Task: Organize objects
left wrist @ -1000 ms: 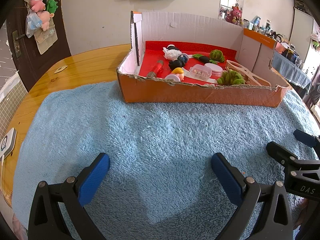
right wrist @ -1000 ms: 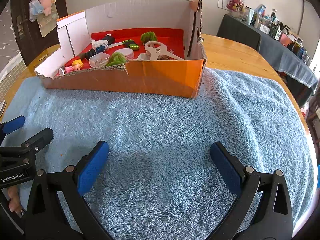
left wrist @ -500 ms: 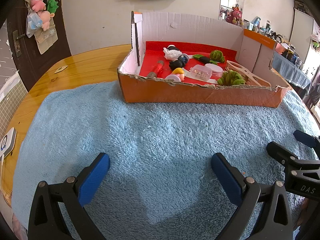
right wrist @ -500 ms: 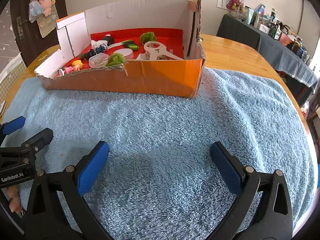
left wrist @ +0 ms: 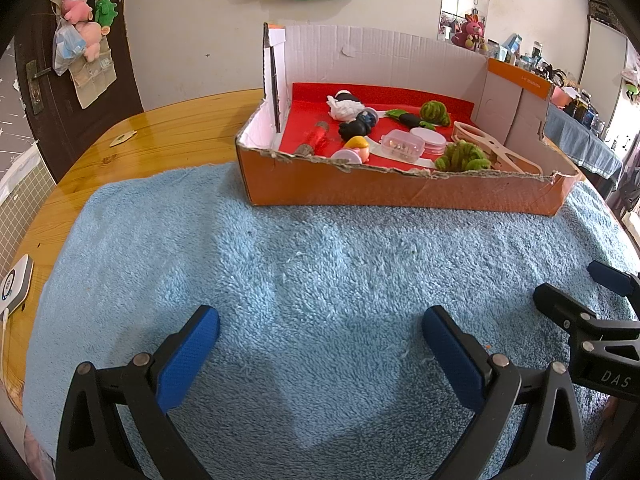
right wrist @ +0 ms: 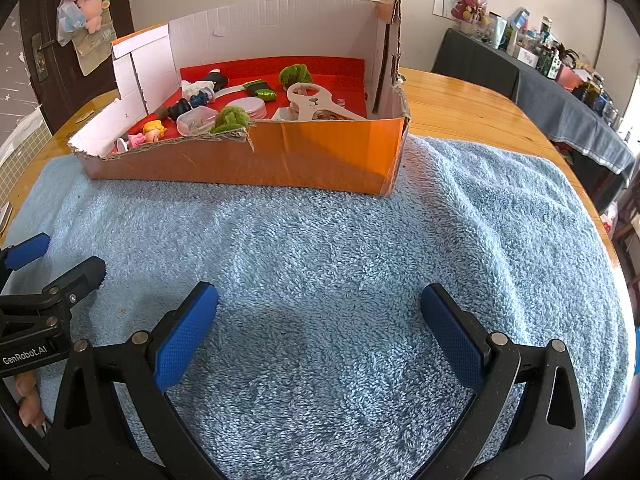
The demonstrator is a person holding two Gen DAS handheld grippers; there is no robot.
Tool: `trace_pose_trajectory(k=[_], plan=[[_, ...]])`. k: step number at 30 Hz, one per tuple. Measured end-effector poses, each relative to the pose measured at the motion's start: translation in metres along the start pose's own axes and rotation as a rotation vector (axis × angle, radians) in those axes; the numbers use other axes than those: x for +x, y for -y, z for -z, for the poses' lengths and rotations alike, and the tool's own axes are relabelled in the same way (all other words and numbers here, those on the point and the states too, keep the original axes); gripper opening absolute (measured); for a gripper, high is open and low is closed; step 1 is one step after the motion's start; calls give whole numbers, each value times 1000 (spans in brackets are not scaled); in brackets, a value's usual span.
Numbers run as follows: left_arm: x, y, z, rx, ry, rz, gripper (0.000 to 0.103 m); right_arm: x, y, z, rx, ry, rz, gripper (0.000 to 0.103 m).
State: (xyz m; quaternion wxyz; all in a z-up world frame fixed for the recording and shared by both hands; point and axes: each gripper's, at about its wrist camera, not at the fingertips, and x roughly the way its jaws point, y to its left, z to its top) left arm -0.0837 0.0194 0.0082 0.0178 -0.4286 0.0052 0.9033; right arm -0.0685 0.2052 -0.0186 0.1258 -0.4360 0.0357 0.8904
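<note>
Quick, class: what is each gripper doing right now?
Left gripper: open, holding nothing, over the towel.
Right gripper: open, holding nothing.

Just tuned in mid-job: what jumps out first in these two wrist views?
The orange cardboard box at the far edge of the blue towel, its red floor crowded with small toys, green pom-poms and a clear plastic case. Nearer, the left gripper and right gripper hang open and empty over bare towel.

Fluffy cloth towel [left wrist: 320,264], glossy wood table [left wrist: 132,152], cardboard box [left wrist: 400,196]
</note>
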Motion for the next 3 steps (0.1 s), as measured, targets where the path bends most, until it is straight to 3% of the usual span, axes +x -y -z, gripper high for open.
trace_pose_trajectory(k=[3], plan=[[0, 0, 0, 0, 0, 0, 103, 0, 0, 0, 0, 0, 0, 103]])
